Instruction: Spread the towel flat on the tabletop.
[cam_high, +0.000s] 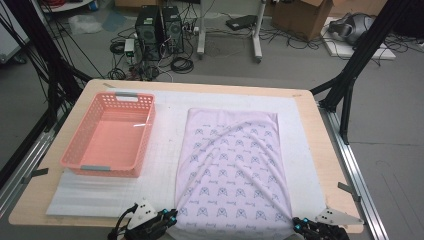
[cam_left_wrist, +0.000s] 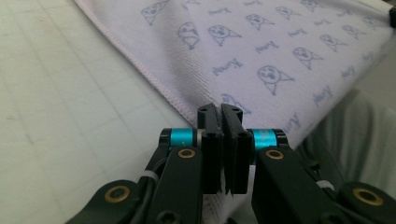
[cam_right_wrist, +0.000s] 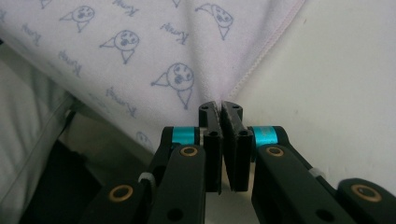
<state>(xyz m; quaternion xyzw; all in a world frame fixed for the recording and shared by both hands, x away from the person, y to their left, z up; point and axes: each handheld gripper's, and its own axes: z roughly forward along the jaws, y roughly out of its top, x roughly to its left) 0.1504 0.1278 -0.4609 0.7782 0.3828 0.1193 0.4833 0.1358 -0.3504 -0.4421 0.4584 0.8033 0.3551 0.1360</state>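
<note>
Nearest the camera in the high view, at the near edge of the worktop (cam_high: 320, 150), are the two tools. The left tool (cam_high: 167, 218) sits at the near left corner of the towel (cam_high: 232, 165), and the right tool (cam_high: 300, 226) at its near right corner.

In the left gripper view the left tool (cam_left_wrist: 223, 109) has its jaws pressed together, with the towel (cam_left_wrist: 261, 51) corner's pink stitched hem running in between them, so it is pinching the towel. In the right gripper view the right tool (cam_right_wrist: 221, 106) is likewise pressed together on the hemmed corner of the towel (cam_right_wrist: 140, 51), pinching it.

The towel is pale lilac with a repeated blue print of small faces and script. It lies spread flat, lengthwise away from the person, on a white padded mat (cam_high: 165, 135) that covers most of the worktop. Long creases run diagonally across the towel from its near corners toward its far half. Its near edge hangs just over the worktop's near edge, between the two tools.

Left of the towel, apart from it, a pink plastic basket (cam_high: 80, 160) with perforated walls and grey handle strips stands on the same mat. Beyond the towel's far edge the mat and then bare wood of the worktop show.
</note>
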